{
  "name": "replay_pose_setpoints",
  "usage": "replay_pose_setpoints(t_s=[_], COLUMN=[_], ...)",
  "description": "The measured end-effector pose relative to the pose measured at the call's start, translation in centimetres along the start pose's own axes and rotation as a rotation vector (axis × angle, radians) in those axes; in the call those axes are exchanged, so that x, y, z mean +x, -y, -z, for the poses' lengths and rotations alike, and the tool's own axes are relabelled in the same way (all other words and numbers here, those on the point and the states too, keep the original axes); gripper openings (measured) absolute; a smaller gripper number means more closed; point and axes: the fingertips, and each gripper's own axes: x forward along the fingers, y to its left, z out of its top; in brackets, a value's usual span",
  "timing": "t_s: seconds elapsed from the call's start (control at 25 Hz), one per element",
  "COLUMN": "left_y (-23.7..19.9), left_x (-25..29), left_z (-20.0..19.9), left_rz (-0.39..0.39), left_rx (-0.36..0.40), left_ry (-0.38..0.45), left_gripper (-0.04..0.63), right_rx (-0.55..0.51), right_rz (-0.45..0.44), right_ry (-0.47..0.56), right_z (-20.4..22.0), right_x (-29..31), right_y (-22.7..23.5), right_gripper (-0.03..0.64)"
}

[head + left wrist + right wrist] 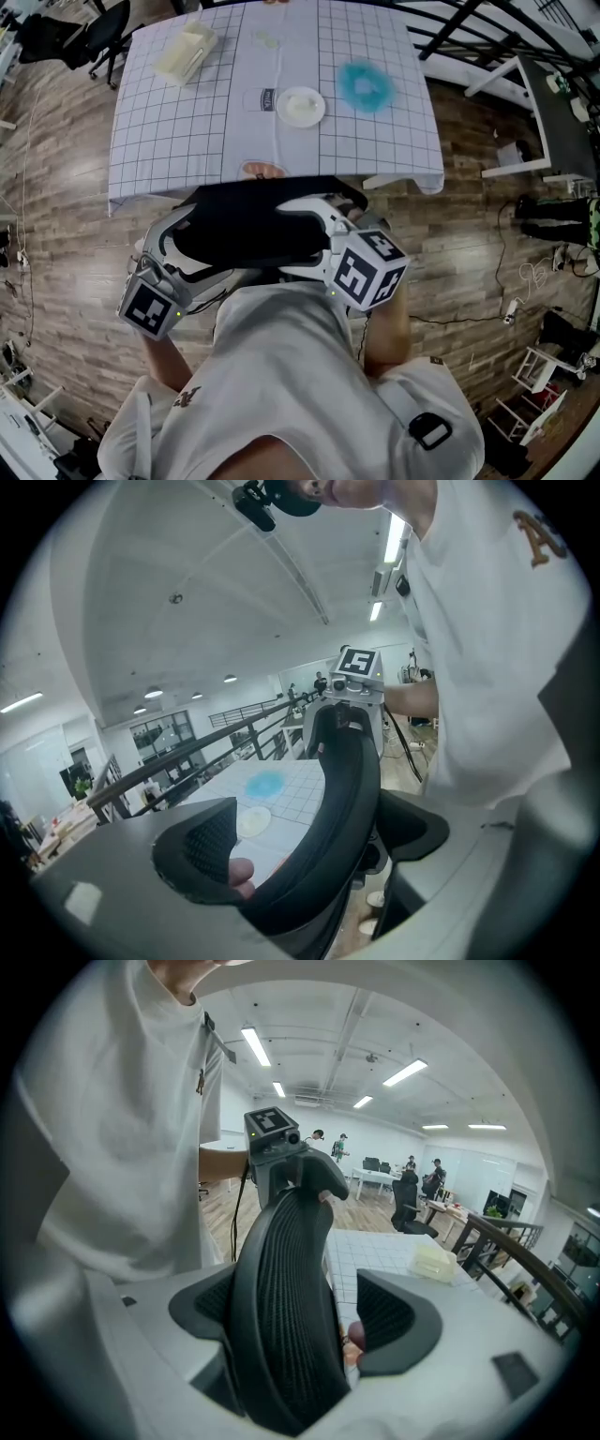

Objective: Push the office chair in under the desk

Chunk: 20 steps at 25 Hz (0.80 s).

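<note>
The black mesh backrest (253,225) of the office chair stands just in front of the desk (187,159), which is covered by a white grid cloth. My left gripper (183,248) straddles the backrest's left end and my right gripper (328,234) its right end. In the left gripper view the backrest (342,808) leans on the right jaw, with a gap to the left pad (202,841). In the right gripper view the backrest (281,1307) rests against the left jaw, apart from the right pad (398,1321). Both grippers look open. The chair's seat is hidden under me.
On the desk lie a white plate (301,105), a blue fluffy thing (364,86) and a cream container (186,52). Black chairs (94,33) stand at the far left. A white frame (525,112), boxes and cables sit on the wood floor at the right.
</note>
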Motion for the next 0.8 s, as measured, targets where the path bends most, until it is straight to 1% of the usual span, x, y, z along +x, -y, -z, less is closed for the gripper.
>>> replay_pose_setpoints(t_s=[0.2,0.8], left_y=[-1.1,-2.6], left_x=[-0.6,-1.1], left_z=[0.4,0.9], left_rz=[0.013,0.039], left_rx=[-0.011,-0.004], left_ry=[0.004,0.031], left_gripper=[0.46,0.46], right_rx=[0.01,0.039], right_rz=[0.007,0.01], right_ry=[0.001,0.005], right_z=[-0.7,-1.4], right_x=[0.7,1.7], right_y=[0.7,1.8], right_gripper=[0.376,0.377])
